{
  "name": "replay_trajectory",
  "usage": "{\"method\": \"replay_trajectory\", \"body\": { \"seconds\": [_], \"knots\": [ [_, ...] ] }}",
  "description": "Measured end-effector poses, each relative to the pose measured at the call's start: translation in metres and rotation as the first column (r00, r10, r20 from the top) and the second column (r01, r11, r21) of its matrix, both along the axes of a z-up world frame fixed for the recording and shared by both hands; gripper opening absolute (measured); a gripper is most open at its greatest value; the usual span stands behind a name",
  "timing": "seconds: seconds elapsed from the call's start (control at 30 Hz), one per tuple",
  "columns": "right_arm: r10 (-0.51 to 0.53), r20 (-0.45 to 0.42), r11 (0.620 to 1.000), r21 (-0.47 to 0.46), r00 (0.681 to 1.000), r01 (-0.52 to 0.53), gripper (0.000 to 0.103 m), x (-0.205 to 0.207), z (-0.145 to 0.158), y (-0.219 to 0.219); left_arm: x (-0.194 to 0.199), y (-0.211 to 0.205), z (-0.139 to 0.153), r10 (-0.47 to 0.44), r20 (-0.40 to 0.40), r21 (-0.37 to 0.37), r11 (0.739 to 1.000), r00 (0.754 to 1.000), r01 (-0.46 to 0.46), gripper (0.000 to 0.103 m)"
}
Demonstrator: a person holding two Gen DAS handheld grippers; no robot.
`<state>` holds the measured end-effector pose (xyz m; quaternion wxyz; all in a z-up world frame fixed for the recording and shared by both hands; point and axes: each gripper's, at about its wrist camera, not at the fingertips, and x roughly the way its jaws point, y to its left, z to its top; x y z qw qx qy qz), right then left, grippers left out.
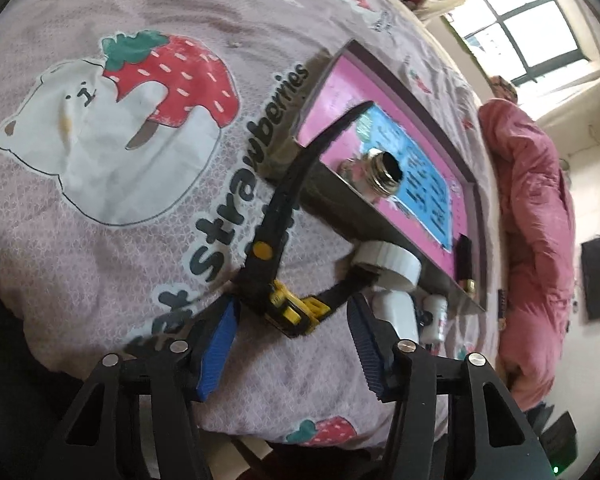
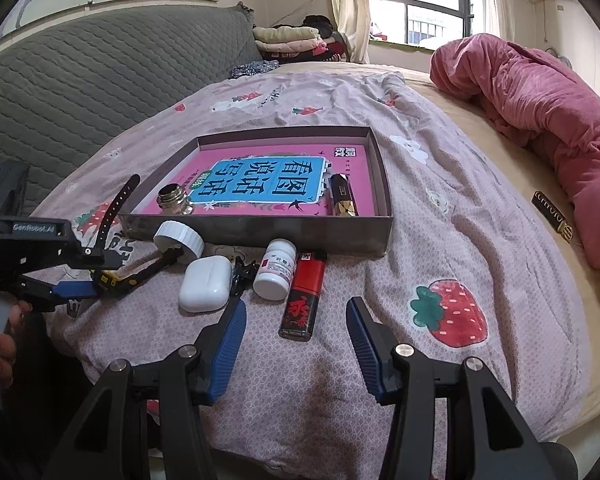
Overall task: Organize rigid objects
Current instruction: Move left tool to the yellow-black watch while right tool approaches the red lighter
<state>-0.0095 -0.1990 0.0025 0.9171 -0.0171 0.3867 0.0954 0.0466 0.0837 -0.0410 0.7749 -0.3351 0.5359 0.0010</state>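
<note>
A shallow grey box (image 2: 260, 232) lined with a pink book lies on the bed; it also shows in the left wrist view (image 1: 340, 204). A metal bottle neck (image 2: 174, 198) and a black-gold tube (image 2: 342, 196) lie inside. In front lie a black-yellow watch (image 1: 284, 296), a white lid (image 2: 179, 238), a white earbud case (image 2: 205, 284), a white pill bottle (image 2: 276, 268) and a red-black lighter (image 2: 304, 296). My left gripper (image 1: 292, 340) is open, its fingers on either side of the watch (image 2: 116, 276). My right gripper (image 2: 296, 332) is open just short of the lighter.
A pink strawberry-print sheet (image 2: 440, 216) covers the bed. A rolled pink quilt (image 2: 540, 112) lies at the right, a grey headboard (image 2: 80, 80) at the left. Another black tube (image 2: 552, 216) lies near the quilt. Folded clothes (image 2: 296, 40) are stacked at the back.
</note>
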Motion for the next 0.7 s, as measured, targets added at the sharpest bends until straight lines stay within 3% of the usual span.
{"method": "replay_trajectory", "body": {
  "seconds": [0.27, 0.7],
  "knots": [
    [-0.030, -0.026, 1.000, 0.001, 0.999, 0.030, 0.052, 0.012, -0.012, -0.002, 0.008, -0.004, -0.008, 0.000, -0.018, 0.060, 0.998, 1.000, 0.001, 0.039],
    [-0.059, -0.077, 0.994, -0.098, 0.995, 0.052, 0.052, 0.035, -0.042, 0.010, 0.009, -0.012, -0.008, -0.037, 0.011, 0.110, 0.993, 0.999, 0.036, 0.038]
  ]
}}
